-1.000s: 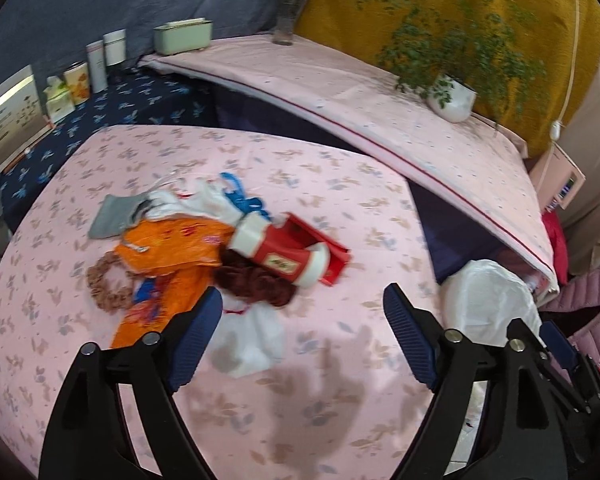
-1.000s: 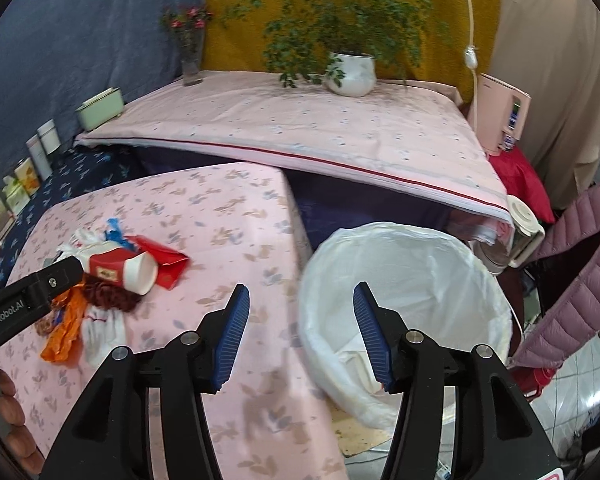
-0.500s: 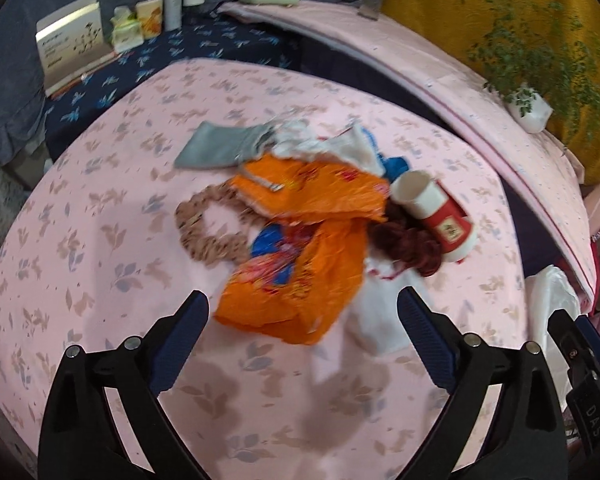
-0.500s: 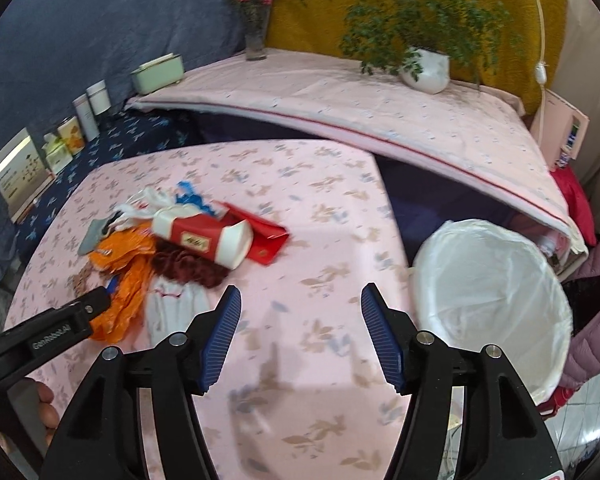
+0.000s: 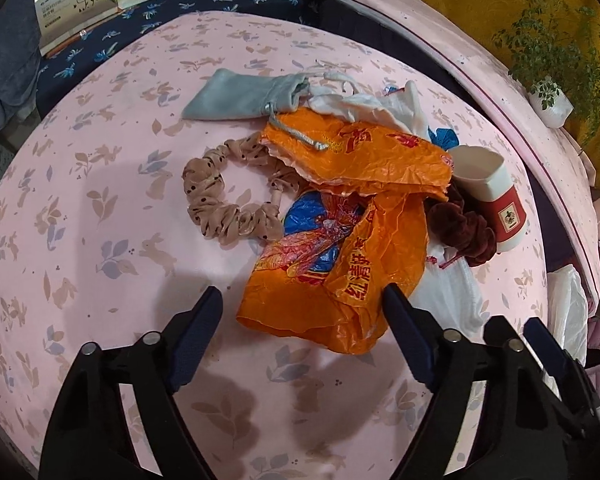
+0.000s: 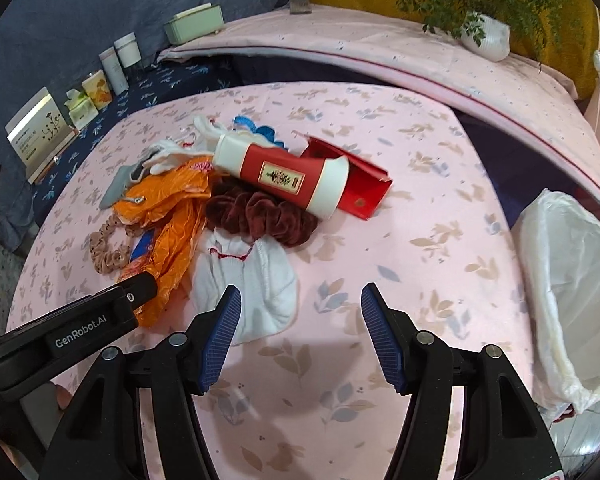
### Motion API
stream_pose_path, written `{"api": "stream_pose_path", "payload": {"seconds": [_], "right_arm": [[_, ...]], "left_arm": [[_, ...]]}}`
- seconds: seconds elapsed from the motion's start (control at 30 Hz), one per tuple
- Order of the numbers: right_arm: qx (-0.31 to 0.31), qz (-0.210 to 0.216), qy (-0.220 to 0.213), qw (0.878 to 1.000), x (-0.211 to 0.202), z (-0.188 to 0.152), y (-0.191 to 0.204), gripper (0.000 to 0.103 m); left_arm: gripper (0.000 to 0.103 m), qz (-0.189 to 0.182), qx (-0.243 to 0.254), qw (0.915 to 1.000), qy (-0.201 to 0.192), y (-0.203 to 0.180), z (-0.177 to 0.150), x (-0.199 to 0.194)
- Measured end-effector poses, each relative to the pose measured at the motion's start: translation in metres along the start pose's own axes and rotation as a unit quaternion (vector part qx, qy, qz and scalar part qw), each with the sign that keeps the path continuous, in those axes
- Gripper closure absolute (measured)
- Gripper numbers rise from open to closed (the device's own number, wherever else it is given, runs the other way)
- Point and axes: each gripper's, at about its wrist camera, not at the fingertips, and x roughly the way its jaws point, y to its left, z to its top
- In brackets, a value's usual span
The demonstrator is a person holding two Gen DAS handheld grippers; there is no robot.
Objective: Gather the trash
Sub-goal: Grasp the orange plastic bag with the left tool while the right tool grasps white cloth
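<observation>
A: Where does the trash sit right now?

B: In one heap on the pink rabbit-print counter [image 5: 100, 240]: an orange plastic bag [image 5: 352, 264] nearest the left tongs [image 5: 302, 314], a red-and-white paper cup [image 6: 284, 178] on its side, a red carton [image 6: 360, 188] behind it, and a white crumpled bag [image 6: 256, 280] just ahead of the right tongs [image 6: 300, 312]. The lined bin [image 6: 572, 300] stands off the counter's right edge, well apart from the heap.

A: And the tongs?

B: Both empty. The left pair is narrowing, with the bag's near edge between its tips but no pad pressing it. The right pair is spread over bare cloth.

A: What could go wrong?

B: Mostly sorting, I'd say. A beige dotted scrunchie [image 5: 228, 196], a maroon scrunchie [image 6: 260, 216] and a grey drawstring pouch [image 5: 244, 96] lie tangled among the wrappers. The orange bag overlaps the beige one, so lifting it may drag that along. Thin film could also slip from a shallow pinch, or the pads might catch the tablecloth.
</observation>
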Motion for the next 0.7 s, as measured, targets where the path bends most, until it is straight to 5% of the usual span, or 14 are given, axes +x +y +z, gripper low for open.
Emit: {"api": "stream_pose_path", "payload": {"seconds": [0.2, 0.47, 0.57, 0.7], "right_arm": [[-0.003, 0.0, 0.017, 1.0, 0.019, -0.001, 0.005, 0.044], [-0.008, 0.02, 0.037, 0.999, 0.036, -0.005, 0.009, 0.079], [-0.026, 0.022, 0.035, 0.999, 0.033, -0.007, 0.015, 0.092], [-0.032, 0.031, 0.032, 0.998, 0.024, -0.008, 0.018, 0.095]], "left_arm": [[0.043, -0.012, 0.007, 0.9998, 0.013, 0.001, -0.001, 0.007], [0.077, -0.026, 0.024, 0.9993, 0.012, -0.005, -0.003, 0.0], [0.081, -0.037, 0.019, 0.9991, 0.012, -0.003, -0.003, -0.005], [0.082, -0.041, 0.019, 0.999, 0.004, -0.006, -0.004, -0.016]]}}
